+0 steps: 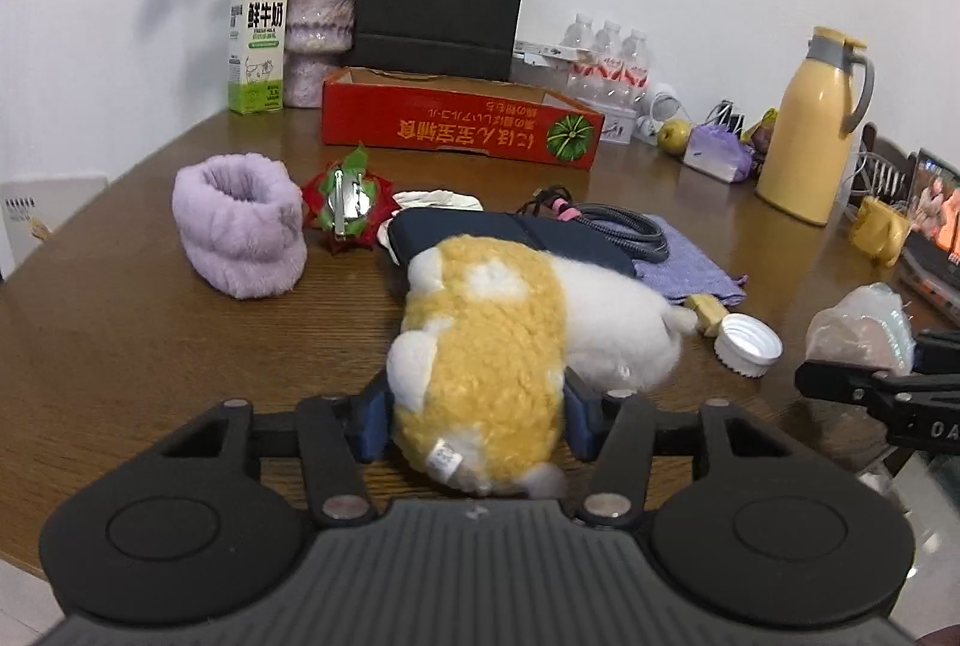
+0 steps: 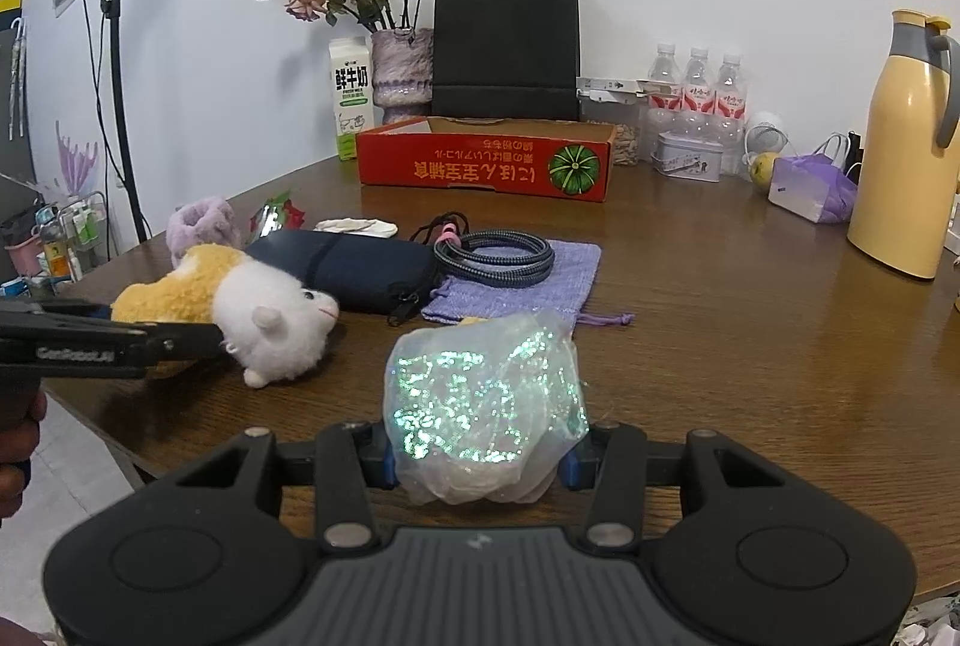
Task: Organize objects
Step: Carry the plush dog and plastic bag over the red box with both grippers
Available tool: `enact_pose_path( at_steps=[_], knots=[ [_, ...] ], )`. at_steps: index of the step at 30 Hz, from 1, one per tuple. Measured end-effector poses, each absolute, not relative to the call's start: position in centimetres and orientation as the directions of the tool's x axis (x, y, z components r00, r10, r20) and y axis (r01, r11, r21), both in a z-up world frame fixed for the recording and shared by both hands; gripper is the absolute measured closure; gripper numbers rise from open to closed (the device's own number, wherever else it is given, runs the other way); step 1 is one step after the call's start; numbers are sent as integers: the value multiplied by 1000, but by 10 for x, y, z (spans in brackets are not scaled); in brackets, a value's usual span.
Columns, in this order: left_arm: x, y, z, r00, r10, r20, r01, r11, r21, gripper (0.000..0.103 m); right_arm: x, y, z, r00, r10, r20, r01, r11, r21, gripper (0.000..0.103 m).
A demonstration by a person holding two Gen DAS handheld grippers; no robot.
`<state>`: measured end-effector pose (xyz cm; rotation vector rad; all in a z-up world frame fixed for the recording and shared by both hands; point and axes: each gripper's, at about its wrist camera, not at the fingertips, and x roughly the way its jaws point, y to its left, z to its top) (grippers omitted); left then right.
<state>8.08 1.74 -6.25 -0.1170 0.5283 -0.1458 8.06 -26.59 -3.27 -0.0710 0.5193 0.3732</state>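
Observation:
A yellow-and-white plush toy [image 1: 480,322] lies on the wooden table [image 1: 150,346], its head pointing away from the camera. My left gripper [image 1: 475,412] is shut on its yellow rear end, with the blue pads pressed into the fur on both sides. In the right wrist view the plush toy [image 2: 264,310] lies at the left, with the left gripper [image 2: 180,337] on it. My right gripper [image 2: 480,457] is shut on a shimmering translucent bag [image 2: 486,388], held just above the table's near edge. An open red box [image 2: 486,160] stands at the back.
A purple fluffy pouch [image 1: 240,226], red-green ornament [image 1: 345,208], dark case [image 1: 510,235], coiled cable [image 2: 498,259], lilac drawstring bag [image 2: 528,286] and white cap [image 1: 747,346] lie mid-table. Milk carton [image 1: 257,46], vase [image 1: 318,34], black paper bag [image 1: 438,4], water bottles [image 2: 696,88] and yellow thermos [image 2: 906,148] stand behind.

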Motion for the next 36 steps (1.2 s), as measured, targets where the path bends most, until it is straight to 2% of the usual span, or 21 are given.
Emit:
enact_pose_path(
  at_steps=[14, 36],
  knots=[
    [61, 14, -34, 920, -131, -368, 86, 987, -135, 52, 87, -256, -22, 815, 340, -469, -376, 926, 18, 59],
    [117, 8, 22, 960, -79, -267, 45, 991, -129, 52, 144, -237, 25, 869, 358, -343, -379, 925, 6, 59]
  ],
)
